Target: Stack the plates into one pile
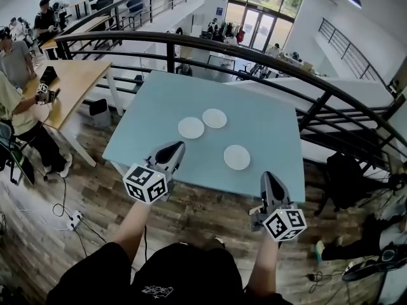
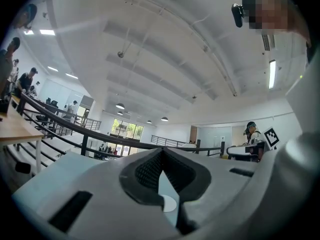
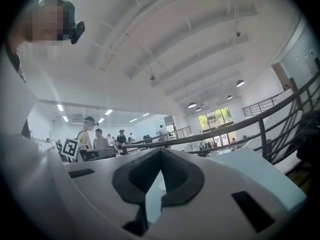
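Pale blue table (image 1: 267, 126) on a balcony carries three white plates, none stacked. One plate (image 1: 191, 128) lies left of centre, a second plate (image 1: 214, 118) just beside it on the far right, and a third plate (image 1: 236, 157) sits apart, nearer and to the right. At the near edge, the left gripper (image 1: 174, 147) and the right gripper (image 1: 269, 178) both have their jaws pressed together on nothing. A black railing (image 1: 254, 62) curves behind the table, with a wooden desk (image 1: 76, 75) at far left.
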{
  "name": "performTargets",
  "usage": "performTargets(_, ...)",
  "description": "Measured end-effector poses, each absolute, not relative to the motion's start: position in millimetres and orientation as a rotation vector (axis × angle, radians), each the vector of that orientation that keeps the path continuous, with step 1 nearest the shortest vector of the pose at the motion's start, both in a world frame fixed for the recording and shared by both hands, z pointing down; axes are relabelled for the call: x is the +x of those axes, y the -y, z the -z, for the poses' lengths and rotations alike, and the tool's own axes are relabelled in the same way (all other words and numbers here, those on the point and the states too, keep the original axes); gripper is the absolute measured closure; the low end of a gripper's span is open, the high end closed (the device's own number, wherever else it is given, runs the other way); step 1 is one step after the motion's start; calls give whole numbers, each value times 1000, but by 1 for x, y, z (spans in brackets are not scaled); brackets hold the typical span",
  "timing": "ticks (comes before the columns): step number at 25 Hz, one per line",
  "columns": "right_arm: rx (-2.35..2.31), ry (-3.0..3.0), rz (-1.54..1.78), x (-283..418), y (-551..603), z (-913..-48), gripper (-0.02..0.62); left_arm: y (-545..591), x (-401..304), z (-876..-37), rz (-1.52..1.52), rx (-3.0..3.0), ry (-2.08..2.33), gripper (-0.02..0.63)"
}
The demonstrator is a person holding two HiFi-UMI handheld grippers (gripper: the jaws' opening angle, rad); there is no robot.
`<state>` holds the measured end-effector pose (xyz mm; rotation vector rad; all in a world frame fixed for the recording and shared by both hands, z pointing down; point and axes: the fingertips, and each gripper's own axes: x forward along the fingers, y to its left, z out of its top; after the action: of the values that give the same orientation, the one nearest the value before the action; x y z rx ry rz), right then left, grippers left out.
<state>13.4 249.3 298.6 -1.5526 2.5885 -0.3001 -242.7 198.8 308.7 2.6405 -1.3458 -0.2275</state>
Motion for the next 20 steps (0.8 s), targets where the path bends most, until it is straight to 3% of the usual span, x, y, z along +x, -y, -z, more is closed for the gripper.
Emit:
performTargets(8,-1527,-2623,328,3,-207,-308,589,-165,-242,-325,186,2629,1349,598)
performTargets(20,-1433,-2754,395,24,-56,-341,589,-57,-202,-356,144,2535,1401,598)
